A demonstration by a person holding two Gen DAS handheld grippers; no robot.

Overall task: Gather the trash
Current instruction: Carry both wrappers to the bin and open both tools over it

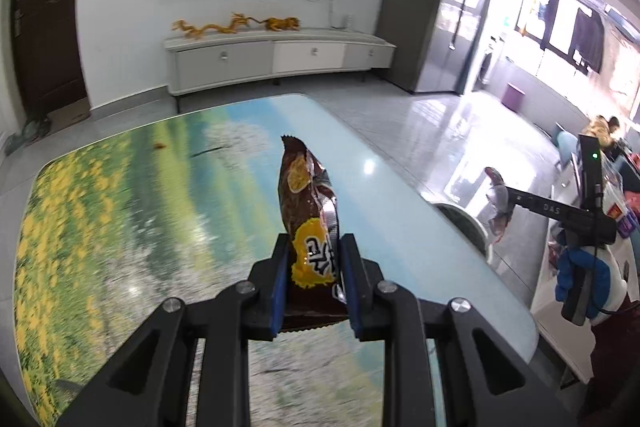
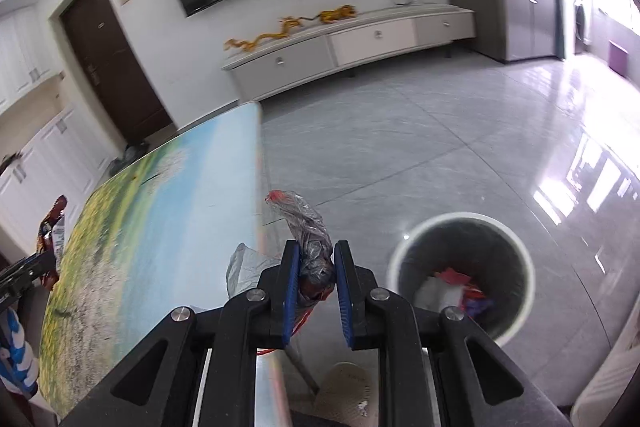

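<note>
Trash in both grips, bin within reach: the left gripper pinches a brown-and-yellow snack wrapper by its lower part, the packet standing upright between the blue pads above the worktop, a glossy top printed with a meadow and sky. Off the worktop's right-hand side, the right gripper is pressed onto a crumpled clear plastic bag with a red tip, carried over the tiled floor. A round waste bin, already holding scraps of red and white rubbish, stands on the floor just to the right of that gripper and slightly ahead of it.

The collecting appears nearly finished and the carry to the bin is the step in hand: the pictured stretch of worktop shows only a small orange speck and a thin dark sliver near its far end, too small to identify. A grey bag hangs at the worktop's edge beside the right gripper.

Next, the plastic bag likely needs bringing rightward until it hangs over the bin's mouth before the pads part; being light and crinkled, it may cling to a pad or drift wide. The wrapper has farther to travel, across the worktop's edge.
</note>
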